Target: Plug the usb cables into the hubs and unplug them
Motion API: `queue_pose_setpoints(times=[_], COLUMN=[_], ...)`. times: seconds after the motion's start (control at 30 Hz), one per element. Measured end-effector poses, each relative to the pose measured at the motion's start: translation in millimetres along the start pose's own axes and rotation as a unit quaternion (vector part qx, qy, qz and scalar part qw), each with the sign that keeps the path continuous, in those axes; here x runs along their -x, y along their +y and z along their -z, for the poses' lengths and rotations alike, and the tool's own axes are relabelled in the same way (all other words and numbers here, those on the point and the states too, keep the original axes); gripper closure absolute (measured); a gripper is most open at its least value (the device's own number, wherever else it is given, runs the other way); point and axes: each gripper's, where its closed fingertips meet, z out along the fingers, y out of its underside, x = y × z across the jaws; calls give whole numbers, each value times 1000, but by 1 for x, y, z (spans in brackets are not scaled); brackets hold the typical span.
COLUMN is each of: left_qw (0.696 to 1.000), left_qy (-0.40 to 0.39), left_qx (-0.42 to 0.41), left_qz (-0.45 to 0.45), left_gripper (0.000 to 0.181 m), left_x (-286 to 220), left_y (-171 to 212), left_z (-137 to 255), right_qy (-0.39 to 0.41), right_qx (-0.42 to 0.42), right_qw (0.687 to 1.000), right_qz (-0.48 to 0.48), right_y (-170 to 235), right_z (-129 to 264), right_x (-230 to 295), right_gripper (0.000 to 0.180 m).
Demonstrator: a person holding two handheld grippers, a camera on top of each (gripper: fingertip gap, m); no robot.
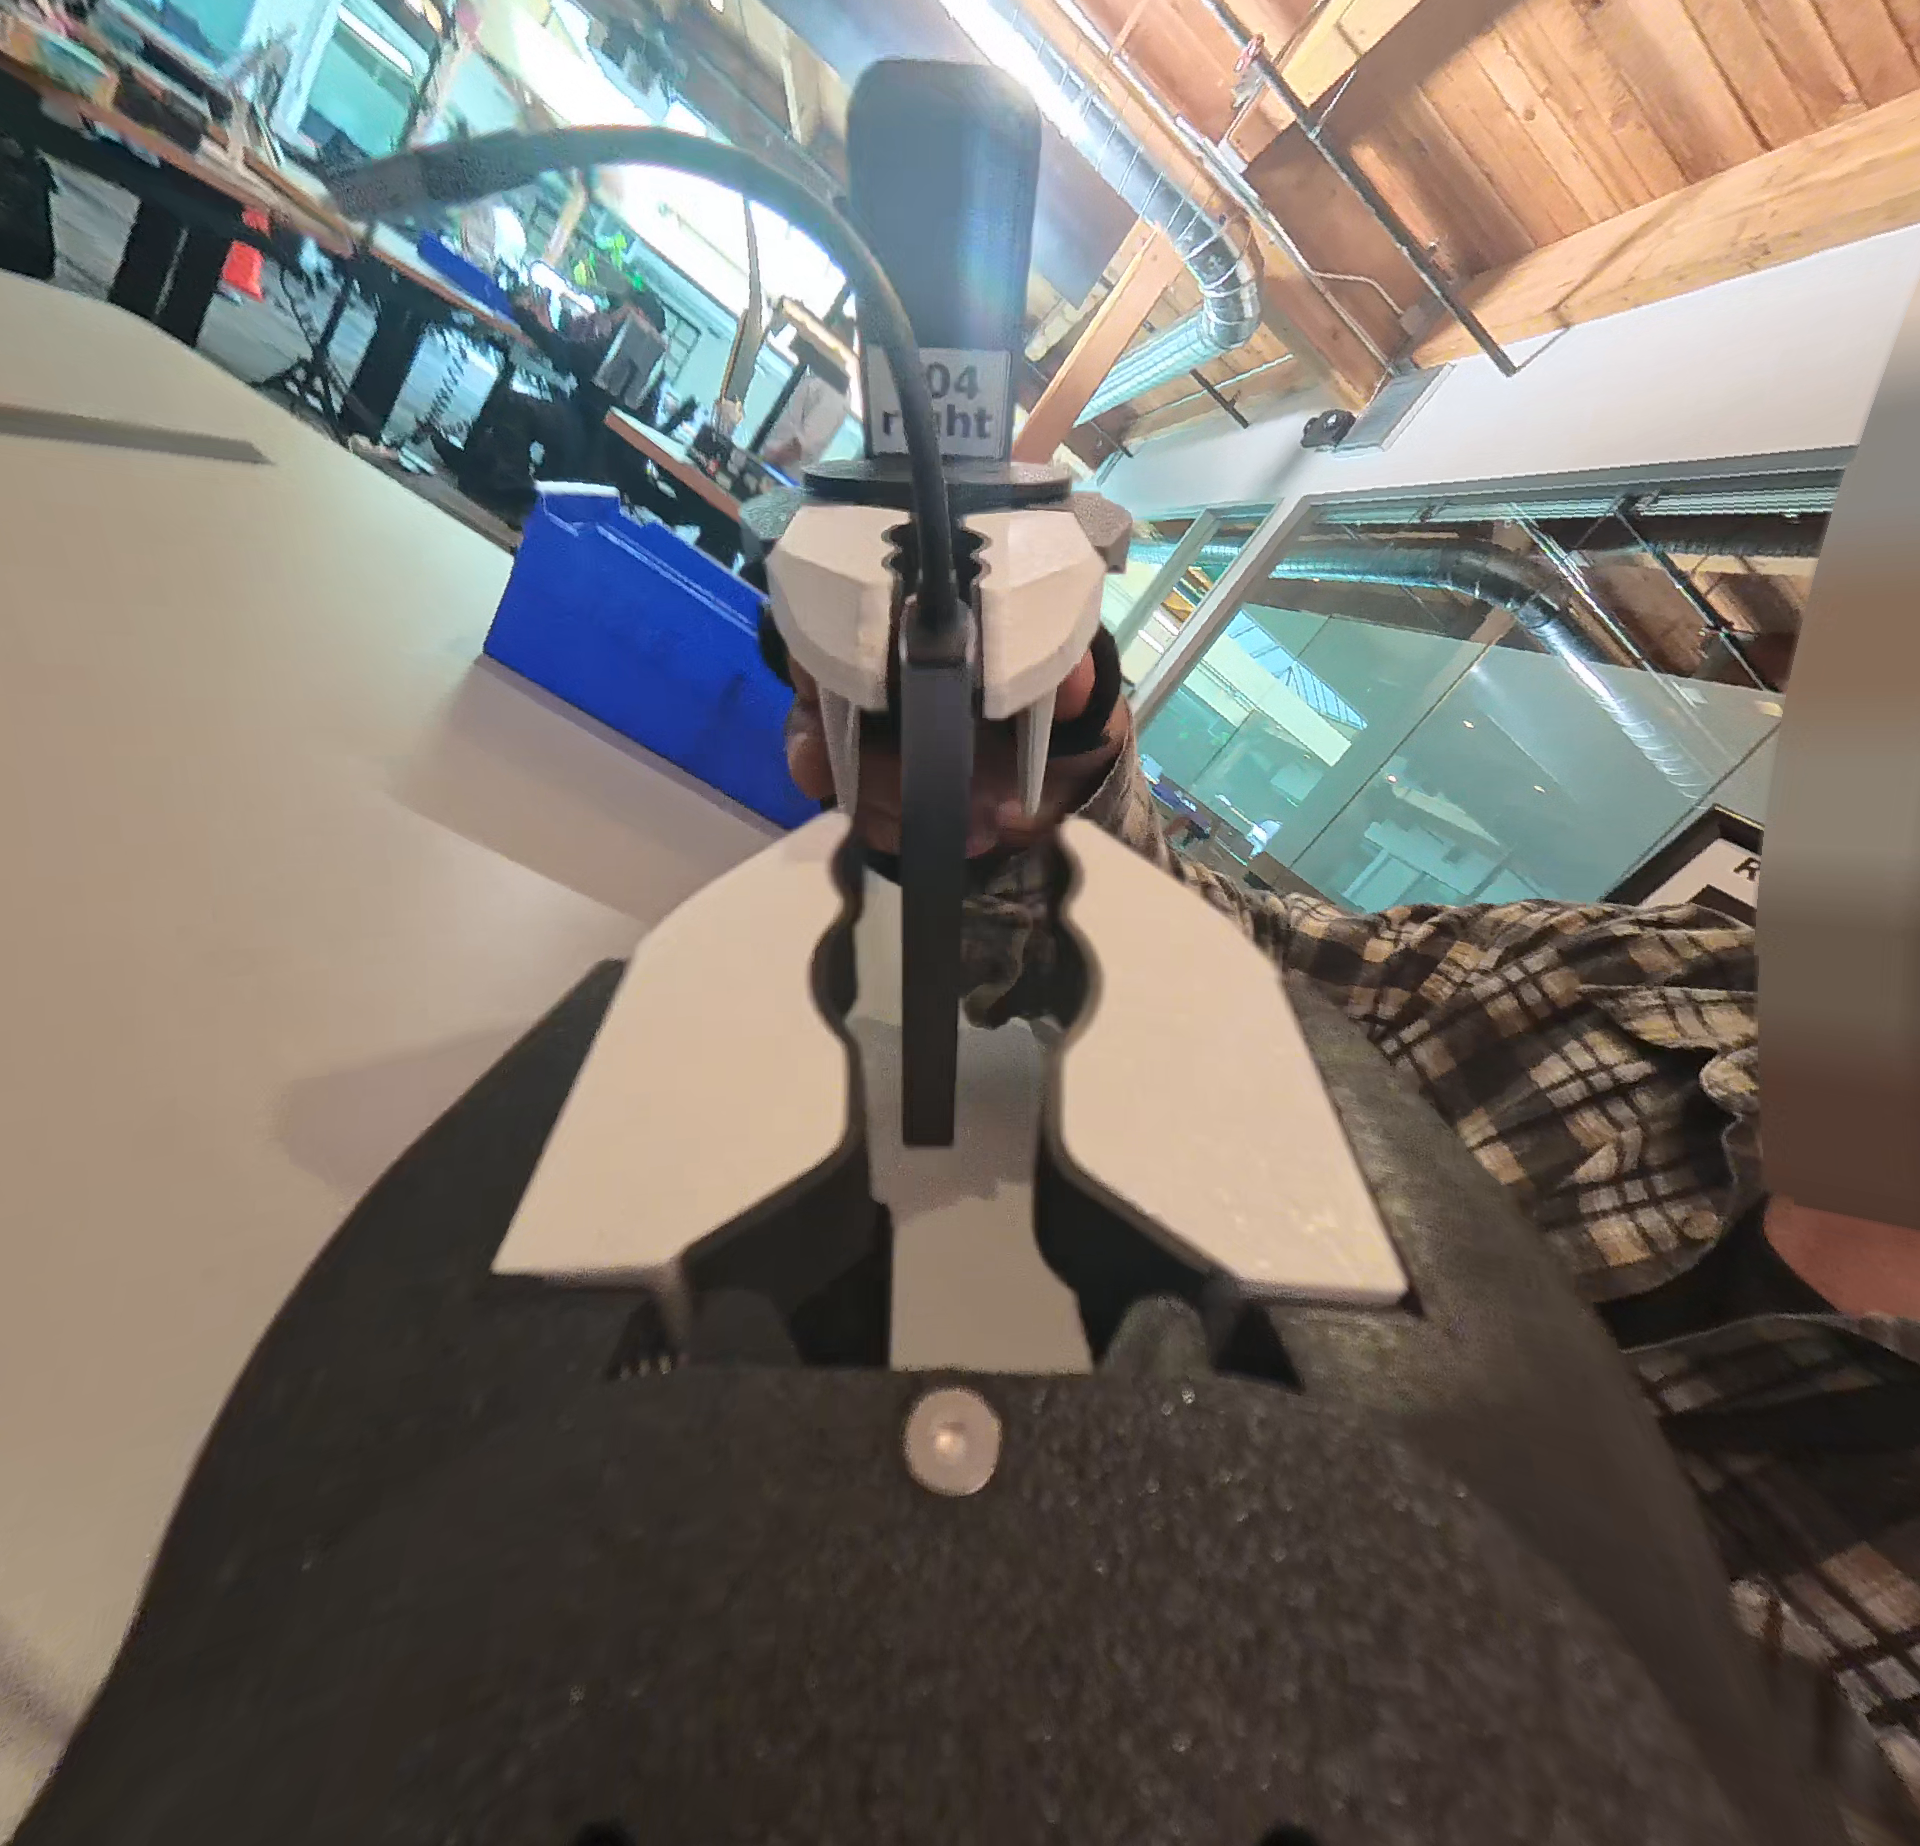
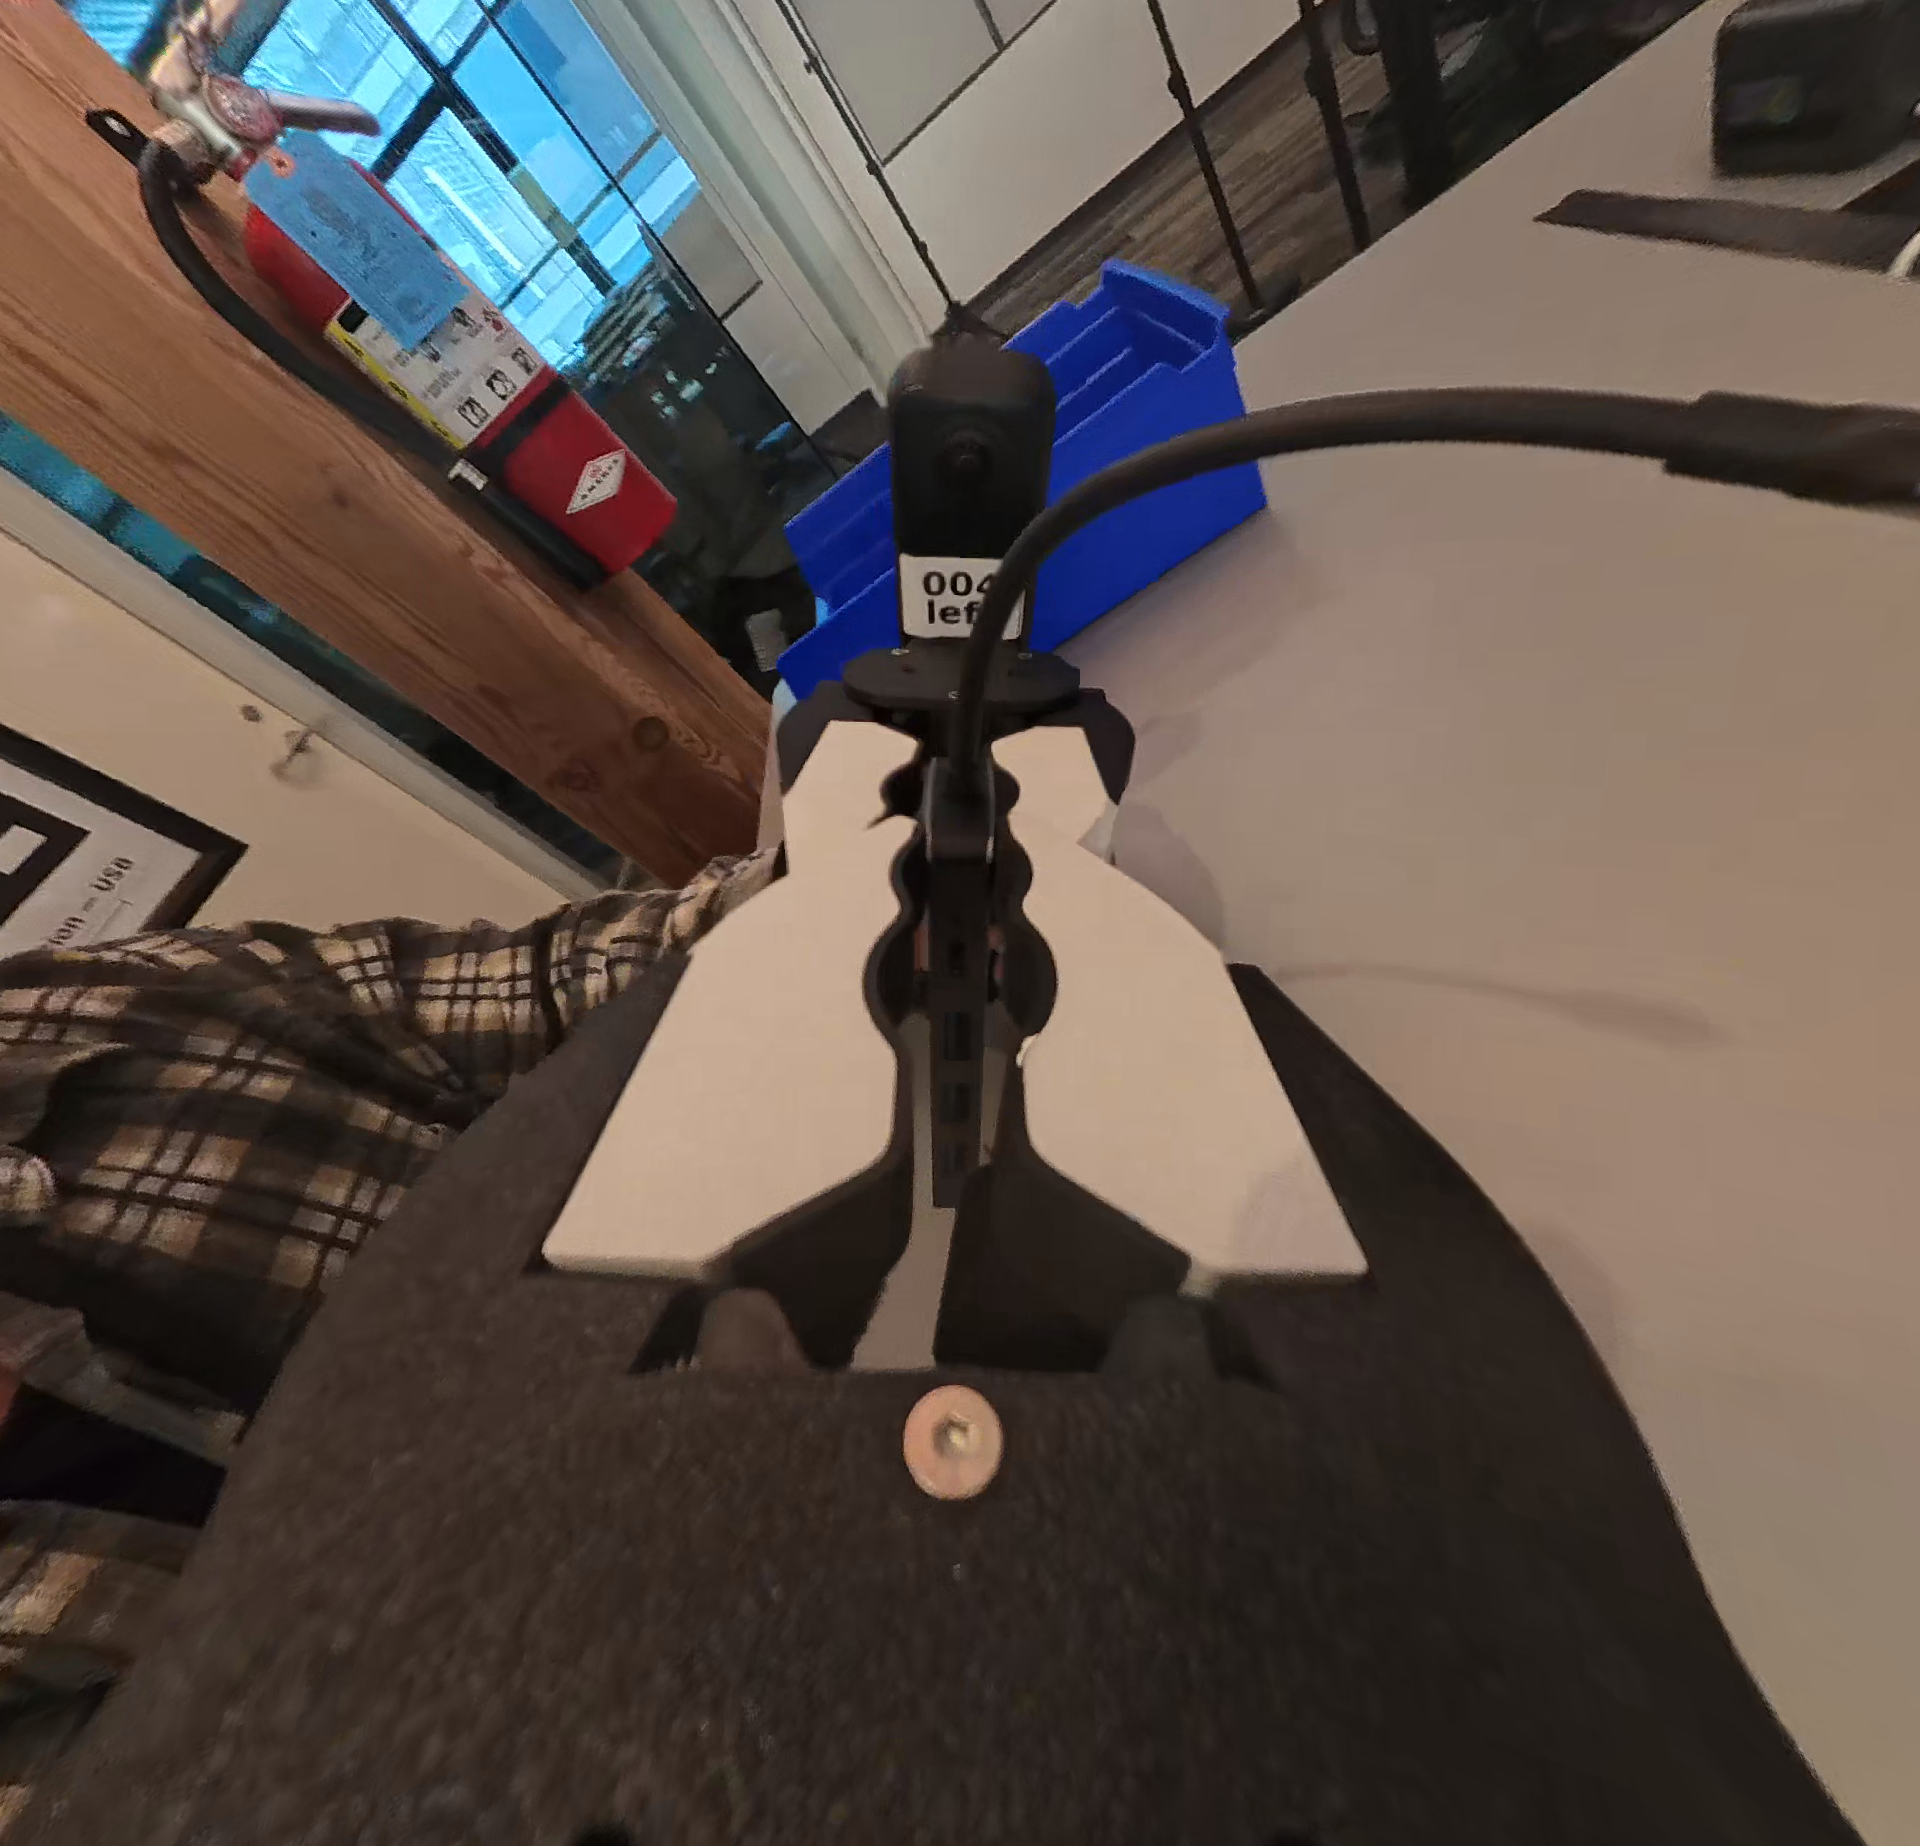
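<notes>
Looked like the steadying step before a plug went in: probably best done by keeping the slim dark-grey USB hub [image 1: 928, 965] still, port edge exposed, and bracing against the push. Clamped the right tool [image 1: 935, 643] on the hub's far end at 12 o'clock, where the thin black cable [image 1: 623, 149] arched away toward 10 o'clock. Flanked the near end with the left tool [image 1: 956, 861], gaps showing either side; could not tell whether gripped. Pointed both tools tip to tip above the white tabletop [image 1: 260, 757].

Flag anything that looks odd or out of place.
The cable's plug hangs loose in mid-air, plugged into nothing, while the hub sits edge-on between the left hand-held gripper and the right hand-held gripper, off the table.
</notes>
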Motion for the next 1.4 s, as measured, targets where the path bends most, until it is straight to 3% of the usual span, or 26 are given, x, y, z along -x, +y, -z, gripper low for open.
queue_pose_setpoints(times=[0.07, 0.13, 0.3, 0.37, 0.5, 0.6, 0.77, 1.0, 1.2, 1.4], left_qw=[1000, 999, 998, 998, 998, 998, 998, 998, 998, 998], left_qy=[-7, -13, -18, -19, -22, -31, -38, -41, -36, -36], left_qx=[-10, -15, -23, -27, -30, -30, -29, -30, -29, -27], left_qz=[-22, -40, -53, -49, -48, -54, -48, -49, -47, -48], left_gripper=[125, 114, 109, 111, 114, 118, 121, 125, 125, 125], left_x=[-1, -2, -3, -2, 0, 4, 9, 10, 7, 7], left_y=[-3, -5, -7, -7, -8, -8, -7, -8, -8, -7], left_z=[-2, -4, -5, -5, -3, -1, 1, 4, 3, 2], right_qy=[27, 71, 242, 329, 525, 595, 582, 601, 619, 626], right_qx=[-11, -27, -117, -153, -170, -184, -240, -230, -205, -171], right_qw=[999, 997, 962, 931, 833, 782, 771, 750, 750, 761], right_qz=[17, 34, 43, 38, 43, 9, -95, -149, -113, 19], right_y=[-8, -19, -60, -70, -61, -33, 15, 48, 33, -25], right_z=[20, 54, 204, 279, 413, 469, 481, 478, 484, 475], right_x=[0, -3, -24, -35, -58, -78, -121, -156, -140, -82], right_gripper=[169, 169, 169, 169, 169, 169, 170, 164, 152, 130])
